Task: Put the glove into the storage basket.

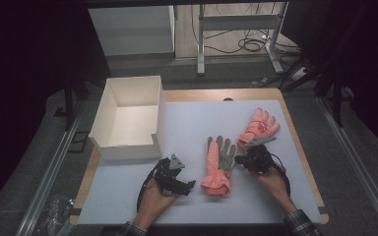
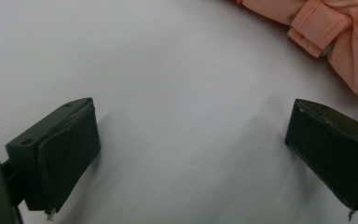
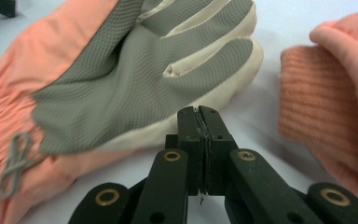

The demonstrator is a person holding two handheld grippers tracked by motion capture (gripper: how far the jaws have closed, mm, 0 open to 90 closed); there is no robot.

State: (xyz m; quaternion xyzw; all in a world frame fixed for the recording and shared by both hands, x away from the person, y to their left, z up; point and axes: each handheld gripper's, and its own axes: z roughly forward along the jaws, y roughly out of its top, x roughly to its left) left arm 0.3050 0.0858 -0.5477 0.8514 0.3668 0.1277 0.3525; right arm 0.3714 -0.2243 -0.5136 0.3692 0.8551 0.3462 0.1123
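Gloves: two salmon-pink winter gloves lie on the pale mat, both to the right of the white box (image 1: 128,115), which serves as your landmark here.
White box: open-topped, thin stiff walls, its near wall cut lower; it sits at the mat's left edge, nothing visible inside.
Left gripper (image 1: 176,178): you hold it just below the box's near right corner, low over bare mat; its jaws stand wide apart with nothing between them, and the rubbery pads (image 2: 67,156) look dark and faintly ribbed.
Near glove (image 1: 218,166): palm up, right of the box and nearest your hands; grey mesh-textured palm (image 3: 121,79), cream finger edging, gathered pink cuff with a small grey cord loop (image 3: 14,163).
Right gripper (image 1: 254,158): you hold it at the near glove's right edge, farther from the box; the jaws are pressed together with only a thin seam between the pads, and nothing is caught in them. The tips sit just beside the cream edge of the glove's little-finger side.
Far glove (image 1: 259,127): farthest from the box, back side up, puffy quilted fabric with a ribbed knit cuff (image 3: 307,93).
Step in hand: likely lining up to pick the near glove, with no grasp made yet.
Next move: you would need to part the right jaws, slide one pad under the soft finger edge, then pinch; the fabric is limp, so expect it to droop when lifted.
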